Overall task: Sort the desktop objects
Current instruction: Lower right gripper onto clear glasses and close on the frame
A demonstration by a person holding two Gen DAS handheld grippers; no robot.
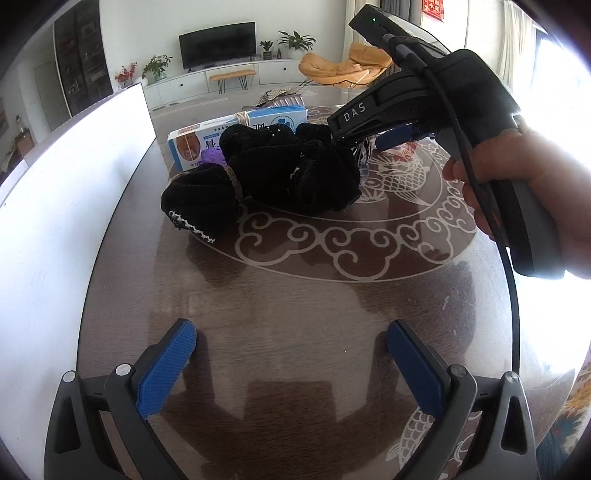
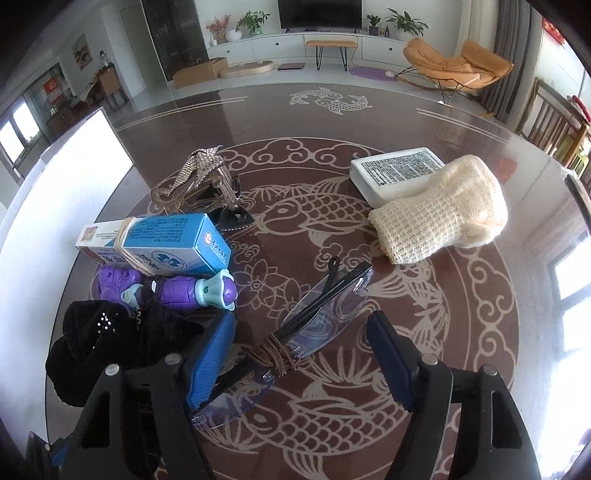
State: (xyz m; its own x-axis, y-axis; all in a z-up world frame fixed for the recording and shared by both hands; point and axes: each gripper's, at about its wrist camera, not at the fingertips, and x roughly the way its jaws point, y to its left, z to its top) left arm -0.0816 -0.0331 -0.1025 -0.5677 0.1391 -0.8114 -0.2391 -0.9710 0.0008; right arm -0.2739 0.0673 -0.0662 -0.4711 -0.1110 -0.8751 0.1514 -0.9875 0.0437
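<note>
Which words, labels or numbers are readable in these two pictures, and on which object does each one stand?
"DAS": white letters on the black body of the right gripper.
Blue and white box: printed text and a round logo, too small and blurred to read.
White box: a dense block of small print, unreadable.
Red sign on the far wall: characters too blurred to read.
Nothing else carries readable text.
</note>
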